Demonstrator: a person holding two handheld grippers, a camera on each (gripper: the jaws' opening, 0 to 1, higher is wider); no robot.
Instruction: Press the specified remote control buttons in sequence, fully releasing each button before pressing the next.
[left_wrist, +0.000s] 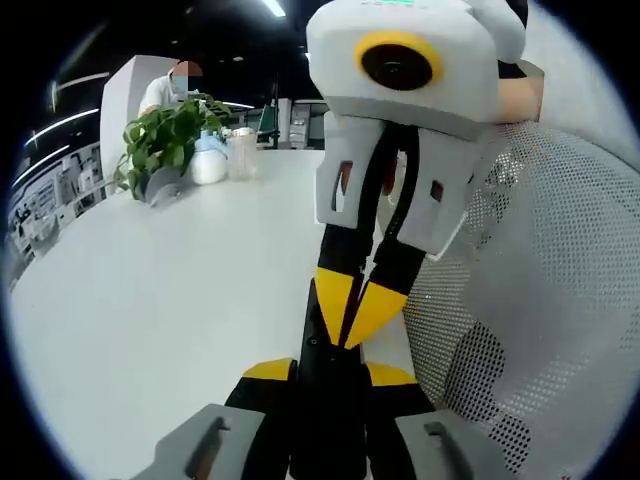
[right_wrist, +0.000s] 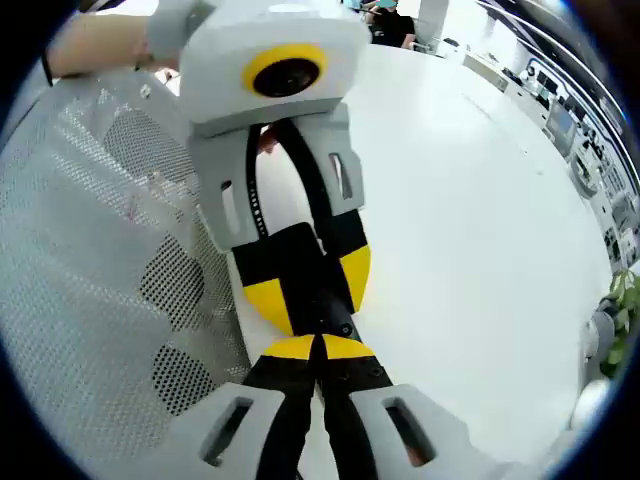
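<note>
Left gripper (left_wrist: 328, 372) opens the call in the left gripper view: its two yellow-tipped jaws rise from the bottom, clamped on either side of a slim black remote control (left_wrist: 325, 410) that runs straight up between them. Off to the left spreads the white table (left_wrist: 170, 320), with a potted plant (left_wrist: 160, 145), a white container (left_wrist: 208, 165) and a clear jar (left_wrist: 240, 155) grouped at its far edge, and a person (left_wrist: 160, 92) seated behind them. Centre stage, the right gripper (left_wrist: 352, 312) comes down from the top, jaws brought together to a yellow point with nothing between them, and that point meets the upper face of the remote. On the right, a white mesh chair back (left_wrist: 540, 290) sits just beside the table edge.

Over in the right gripper view, the mesh chair back takes the left side. In the middle, the right gripper's own jaws rise from the bottom, closed tip to tip, touching the remote's near end, though which button lies under them cannot be made out. Beyond, the left gripper faces the camera, its yellow pads pinching the black remote from both sides above the table. Far right, plant leaves peek in at the edge.
</note>
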